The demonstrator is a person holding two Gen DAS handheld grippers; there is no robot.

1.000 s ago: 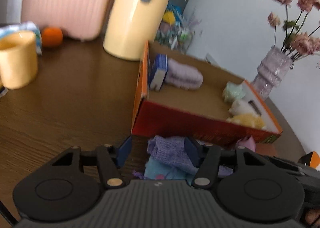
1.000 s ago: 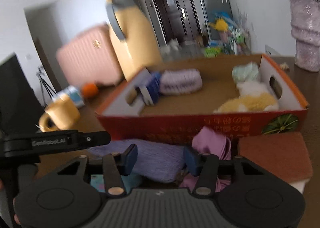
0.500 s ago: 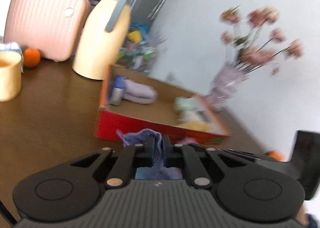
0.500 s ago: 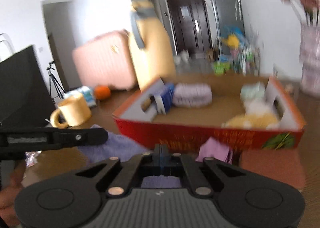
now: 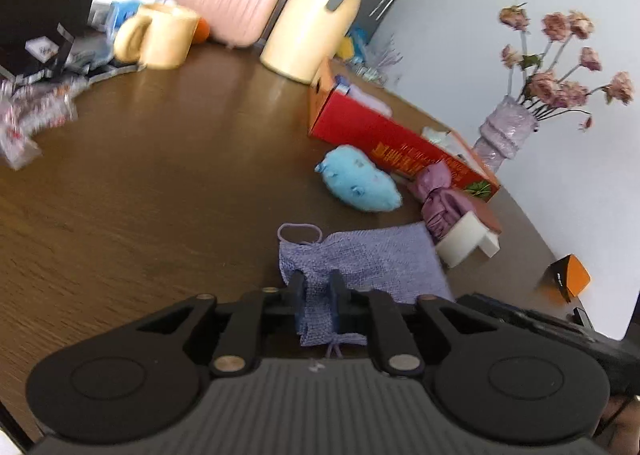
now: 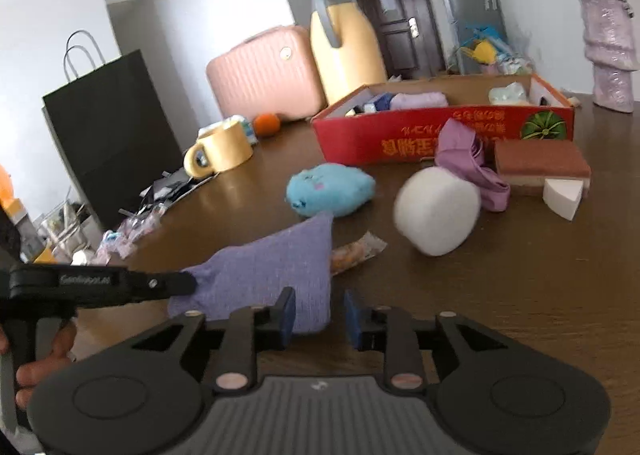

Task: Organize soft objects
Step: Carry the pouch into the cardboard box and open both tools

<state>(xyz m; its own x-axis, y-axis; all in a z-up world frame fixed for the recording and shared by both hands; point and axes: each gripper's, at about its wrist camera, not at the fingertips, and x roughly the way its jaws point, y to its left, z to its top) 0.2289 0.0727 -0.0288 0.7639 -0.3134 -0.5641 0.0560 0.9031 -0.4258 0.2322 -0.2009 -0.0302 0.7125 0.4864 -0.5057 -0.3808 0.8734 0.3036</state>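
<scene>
Left gripper (image 5: pixel 317 297): jaws pinching the purple cloth (image 5: pixel 360 261).
Right gripper (image 6: pixel 319 317): jaws spread, cloth corner between them.
Ahead: blue plush (image 6: pixel 330 189), red box (image 6: pixel 440 131).

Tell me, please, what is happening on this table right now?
A person is sorting soft things with two handheld grippers. The left gripper is shut on a purple knitted cloth, which lies spread over the wooden table. The right gripper is open beside that cloth's edge, holding nothing. A blue plush toy, a white foam roll and a lilac cloth lie outside the red cardboard box, which already holds a few items.
</scene>
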